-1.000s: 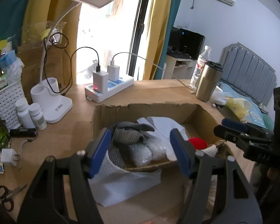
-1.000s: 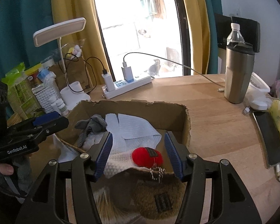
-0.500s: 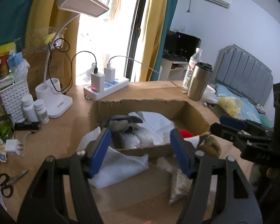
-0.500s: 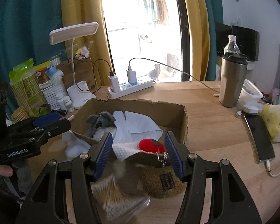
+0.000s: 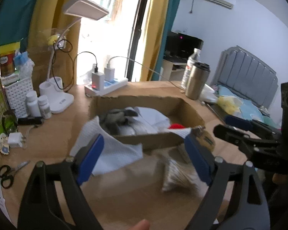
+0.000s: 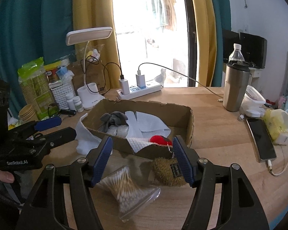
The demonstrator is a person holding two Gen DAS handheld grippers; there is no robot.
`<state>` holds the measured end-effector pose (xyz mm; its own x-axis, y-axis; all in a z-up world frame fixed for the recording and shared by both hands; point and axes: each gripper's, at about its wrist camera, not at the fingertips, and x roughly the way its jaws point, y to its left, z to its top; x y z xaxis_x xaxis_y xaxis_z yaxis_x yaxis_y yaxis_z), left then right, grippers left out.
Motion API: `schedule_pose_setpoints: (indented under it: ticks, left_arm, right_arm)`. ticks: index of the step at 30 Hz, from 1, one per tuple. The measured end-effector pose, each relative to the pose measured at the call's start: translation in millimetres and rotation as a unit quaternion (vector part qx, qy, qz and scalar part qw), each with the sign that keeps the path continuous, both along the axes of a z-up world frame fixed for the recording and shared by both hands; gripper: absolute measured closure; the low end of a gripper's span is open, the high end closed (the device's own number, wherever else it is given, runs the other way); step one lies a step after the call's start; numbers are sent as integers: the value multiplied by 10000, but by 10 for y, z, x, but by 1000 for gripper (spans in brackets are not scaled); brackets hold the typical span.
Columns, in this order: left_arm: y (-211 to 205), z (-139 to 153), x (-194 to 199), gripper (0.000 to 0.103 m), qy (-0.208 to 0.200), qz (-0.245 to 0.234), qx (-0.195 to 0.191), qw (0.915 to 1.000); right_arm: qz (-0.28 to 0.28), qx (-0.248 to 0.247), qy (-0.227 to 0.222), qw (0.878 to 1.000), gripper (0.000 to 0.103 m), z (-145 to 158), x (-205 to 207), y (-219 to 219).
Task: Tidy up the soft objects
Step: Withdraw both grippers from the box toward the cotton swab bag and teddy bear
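A shallow cardboard box point(image 6: 190, 122) on the wooden table holds a grey sock point(image 6: 114, 118), white cloths point(image 6: 149, 124) and a red plush ball point(image 6: 159, 140). One white cloth point(image 5: 113, 151) hangs over the box's near left edge. A brown fuzzy plush point(image 6: 169, 172) and a bag of cotton swabs point(image 6: 124, 187) lie in front of the box. My left gripper point(image 5: 144, 155) is open and empty, in front of the box. My right gripper point(image 6: 143, 157) is open and empty above the swabs and plush.
A white desk lamp point(image 6: 88, 36), power strip point(image 6: 138, 91), pill bottles point(image 6: 74, 102) and white basket point(image 6: 62, 94) stand at the back left. A steel tumbler point(image 6: 235, 88), phone point(image 6: 261, 140) and yellow tissue pack point(image 6: 276, 124) lie right. Scissors point(image 5: 9, 172) lie near left.
Both grippers have drawn back and up from the box, so the swab bag and brown plush in front of it now show. Both stay open.
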<state>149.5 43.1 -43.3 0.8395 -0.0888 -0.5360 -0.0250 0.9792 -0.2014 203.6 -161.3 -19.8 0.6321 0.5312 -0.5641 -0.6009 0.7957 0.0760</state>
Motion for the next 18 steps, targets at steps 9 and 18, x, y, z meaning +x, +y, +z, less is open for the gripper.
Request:
schedule_pose_setpoints:
  ticks: [9,18]
  left_arm:
    - [-84,-92,-146,16,154,-63,-38,9999]
    - [-146,-334,-140,16,521,-135,-189,9984]
  right_arm:
    - [-162,-89,44,9998,34,-69,-146,-195]
    - [-292,-291,199,9990,34,-219,-200,-378]
